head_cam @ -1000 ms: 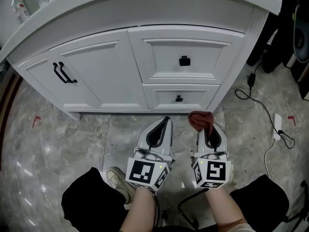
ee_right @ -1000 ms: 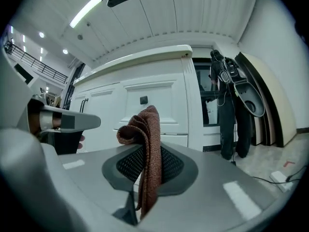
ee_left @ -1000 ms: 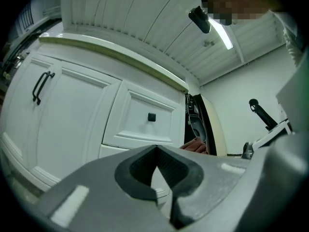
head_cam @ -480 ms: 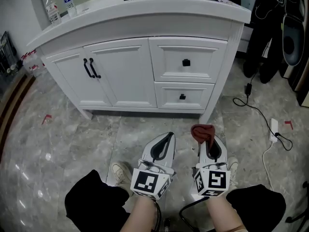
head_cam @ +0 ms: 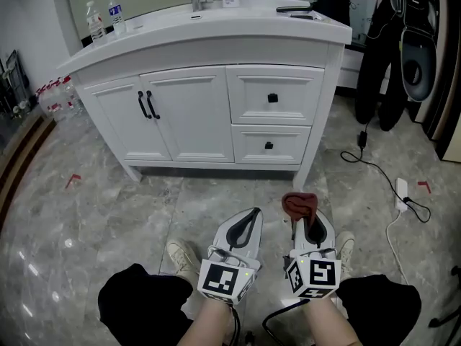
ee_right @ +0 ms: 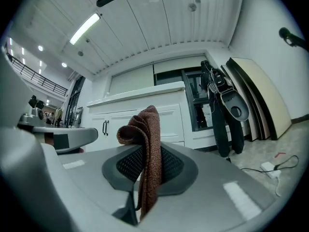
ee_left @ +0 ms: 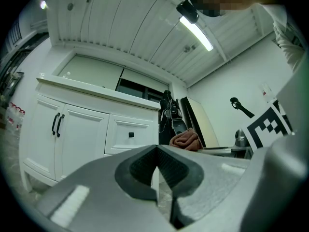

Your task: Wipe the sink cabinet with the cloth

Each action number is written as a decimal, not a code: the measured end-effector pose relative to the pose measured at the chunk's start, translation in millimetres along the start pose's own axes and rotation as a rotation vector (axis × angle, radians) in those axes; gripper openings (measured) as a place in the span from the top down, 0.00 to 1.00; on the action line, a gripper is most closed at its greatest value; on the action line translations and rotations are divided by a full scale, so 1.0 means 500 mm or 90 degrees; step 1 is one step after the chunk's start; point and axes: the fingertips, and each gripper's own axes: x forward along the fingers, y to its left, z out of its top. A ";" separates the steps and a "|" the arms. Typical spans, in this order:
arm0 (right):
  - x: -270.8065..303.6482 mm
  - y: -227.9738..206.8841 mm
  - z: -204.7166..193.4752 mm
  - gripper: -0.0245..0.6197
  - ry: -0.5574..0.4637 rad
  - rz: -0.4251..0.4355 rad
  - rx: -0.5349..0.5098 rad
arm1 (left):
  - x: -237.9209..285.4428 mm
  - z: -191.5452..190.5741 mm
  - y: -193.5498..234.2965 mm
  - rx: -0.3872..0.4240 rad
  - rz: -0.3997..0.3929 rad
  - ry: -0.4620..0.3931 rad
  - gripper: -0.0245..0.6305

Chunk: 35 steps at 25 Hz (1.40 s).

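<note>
Head view: I look down at both grippers, held low over a grey marble floor (head_cam: pixel 108 215) in front of my knees. My left gripper (head_cam: pixel 253 212) has its jaws pressed together with nothing between them. My right gripper (head_cam: pixel 308 209), just beside it, is clamped on a reddish-brown cloth (head_cam: pixel 298 203) that bunches up at the jaw tips. The white sink cabinet (head_cam: pixel 216 114) stands ahead of both grippers, well apart from them. Its two doors with black handles are ahead and to the left, and its two drawers are straight ahead. Two water bottles (head_cam: pixel 95 21) stand on the countertop, far ahead and left. A black cable (head_cam: pixel 374 166) lies on the floor to the right of my right gripper.

Left gripper view: the left gripper (ee_left: pixel 157 151) is closed and empty, its dark pads meeting in a thin seam. The sink cabinet (ee_left: pixel 82 129) fills the space ahead and left. The cloth (ee_left: pixel 186 139) shows just right of the jaw tips.

Right gripper view: the right gripper (ee_right: pixel 147 166) pinches the cloth (ee_right: pixel 149 144) between its pads. The cloth rises above the jaws and folds over to the left. The sink cabinet (ee_right: pixel 169 117) stands beyond, not touching it.
</note>
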 end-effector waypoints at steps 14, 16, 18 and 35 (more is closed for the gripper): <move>-0.041 0.002 -0.007 0.84 0.010 0.002 0.024 | -0.023 0.014 -0.007 -0.009 0.005 0.000 0.96; -0.036 0.000 -0.003 0.84 0.006 0.001 0.013 | -0.020 0.007 -0.001 -0.012 0.007 -0.001 0.96; -0.033 0.000 0.000 0.84 0.002 0.000 0.001 | -0.017 0.007 0.003 -0.018 0.009 -0.002 0.96; -0.028 -0.006 -0.009 0.84 0.003 -0.005 -0.013 | -0.012 -0.011 0.008 -0.023 0.012 0.013 0.96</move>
